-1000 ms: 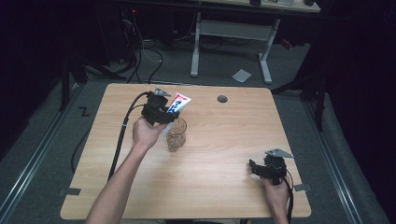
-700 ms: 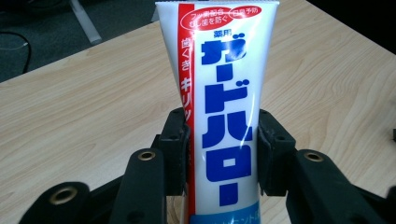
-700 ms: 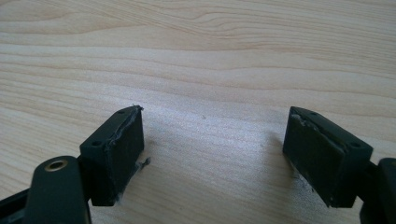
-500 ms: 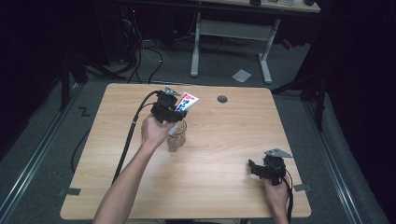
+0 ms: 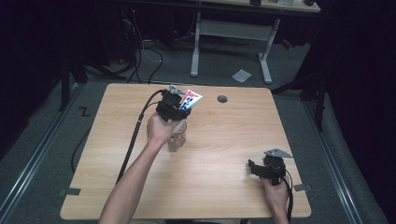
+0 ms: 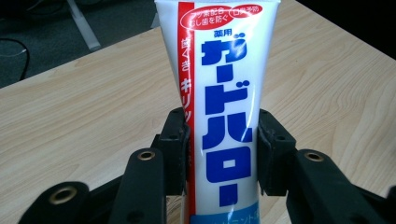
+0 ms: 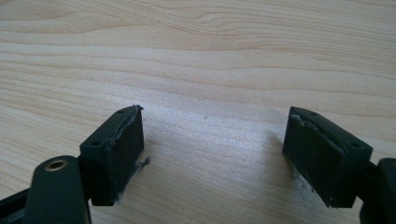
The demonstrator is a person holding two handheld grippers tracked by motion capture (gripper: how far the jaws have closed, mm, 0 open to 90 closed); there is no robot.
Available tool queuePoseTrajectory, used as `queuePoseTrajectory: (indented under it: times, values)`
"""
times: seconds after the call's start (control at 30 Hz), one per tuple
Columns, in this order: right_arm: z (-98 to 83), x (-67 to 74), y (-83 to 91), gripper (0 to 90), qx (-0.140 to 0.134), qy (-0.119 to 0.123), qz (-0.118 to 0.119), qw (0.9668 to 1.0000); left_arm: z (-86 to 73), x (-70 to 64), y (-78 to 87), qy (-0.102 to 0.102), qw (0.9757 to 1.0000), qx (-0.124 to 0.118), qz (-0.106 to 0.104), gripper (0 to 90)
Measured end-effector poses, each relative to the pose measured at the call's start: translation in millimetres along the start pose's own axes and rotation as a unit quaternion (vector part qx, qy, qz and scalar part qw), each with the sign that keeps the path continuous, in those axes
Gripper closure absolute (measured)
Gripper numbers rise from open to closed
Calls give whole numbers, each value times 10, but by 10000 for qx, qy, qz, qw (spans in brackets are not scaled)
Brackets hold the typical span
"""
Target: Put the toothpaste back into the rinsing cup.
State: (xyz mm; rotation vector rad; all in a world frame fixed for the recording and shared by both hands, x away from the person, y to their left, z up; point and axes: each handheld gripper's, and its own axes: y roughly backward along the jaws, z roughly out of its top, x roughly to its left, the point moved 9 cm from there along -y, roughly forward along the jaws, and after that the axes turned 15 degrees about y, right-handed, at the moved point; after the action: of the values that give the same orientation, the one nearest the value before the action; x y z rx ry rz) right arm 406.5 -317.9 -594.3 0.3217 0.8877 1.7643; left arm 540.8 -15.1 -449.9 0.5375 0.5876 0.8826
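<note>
Meanwhile left gripper fingers clamp toothpaste tube just above glass; right gripper fingers spread wide, w/ nothing between.

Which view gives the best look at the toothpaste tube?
The left gripper view. There the toothpaste tube stands close up, its printed front readable, with the left gripper clamped on both its sides. In the high view the tube is small, jutting from that gripper above a glass. The right gripper view looks at the table.

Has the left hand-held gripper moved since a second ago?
Yes. The left hand-held gripper, shut on the toothpaste tube, shifted right toward the table's grommet hole.
</note>
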Motion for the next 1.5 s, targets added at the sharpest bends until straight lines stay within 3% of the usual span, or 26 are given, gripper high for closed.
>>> queuePoseTrajectory:
  times: [0.47,0.9,1.5]
  values:
    - [4,0,-4,202,2,12,-17,10000,-51,19,-97,-148,9998,-114,50,604]
    - [5,3,-3,202,5,1,-18,10000,-99,23,-124,-269,9996,-77,98,600]
    - [6,2,-5,202,1,4,-15,10000,-184,167,-91,-148,9998,-29,134,595]
